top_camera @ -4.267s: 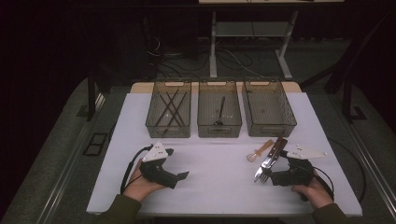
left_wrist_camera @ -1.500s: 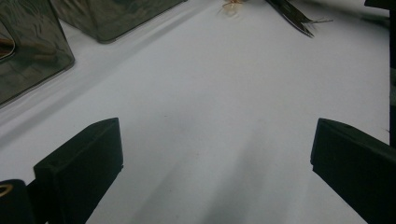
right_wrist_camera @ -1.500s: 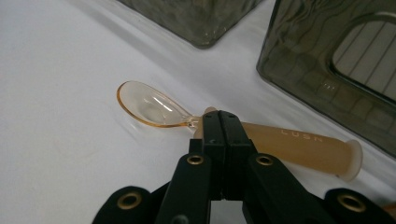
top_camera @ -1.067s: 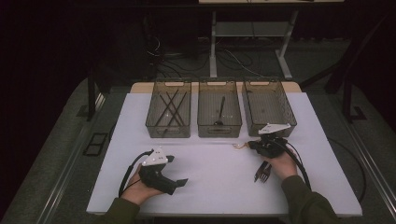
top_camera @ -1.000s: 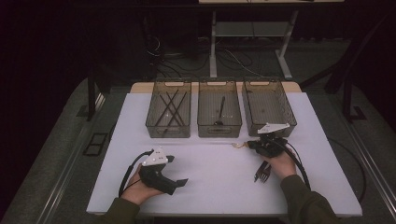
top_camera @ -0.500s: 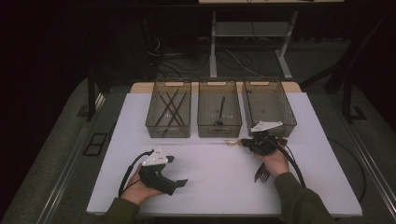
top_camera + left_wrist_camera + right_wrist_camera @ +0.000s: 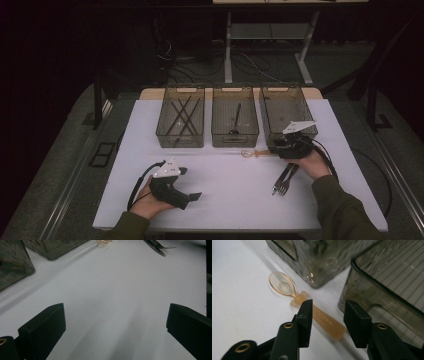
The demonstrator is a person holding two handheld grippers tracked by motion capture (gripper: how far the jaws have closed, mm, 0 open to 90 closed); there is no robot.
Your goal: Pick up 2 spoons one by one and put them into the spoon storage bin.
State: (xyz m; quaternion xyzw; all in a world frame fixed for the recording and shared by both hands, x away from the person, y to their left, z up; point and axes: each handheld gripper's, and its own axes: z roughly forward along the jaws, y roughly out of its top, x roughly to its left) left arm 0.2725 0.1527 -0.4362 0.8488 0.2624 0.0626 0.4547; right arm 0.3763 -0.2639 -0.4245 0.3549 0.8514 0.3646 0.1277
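The right gripper (image 7: 325,315) has its two black jaws parted on either side of the flat handle of a translucent amber plastic spoon (image 7: 312,312); they straddle it without pinching, so the spoon is not yet held. It lies flat on the white table top (image 7: 235,185), bowl pointing away from the gripper, just in front of the middle smoked-plastic bin (image 7: 235,116) and beside the near corner of the right smoked-plastic bin (image 7: 287,107). In the high view the same gripper (image 7: 280,148) sits at that corner. The left gripper (image 7: 115,322) rests with its jaws spread wide over bare table, grasping nothing, well apart from the spoon. As a judgement, the sorting looks partly done: the left smoked-plastic bin (image 7: 181,117) holds several thin dark sticks (image 7: 180,112), the middle bin holds one dark utensil (image 7: 236,120), and what remains is to close on the spoon, lift it and drop it in a bin, then deal with the dark forks (image 7: 285,178) lying on the table near the right hand. Which bin suits the spoon cannot be told. The right bin looks empty, though its ribbed, tinted walls make that uncertain, and the middle bin's utensil is too small to identify.
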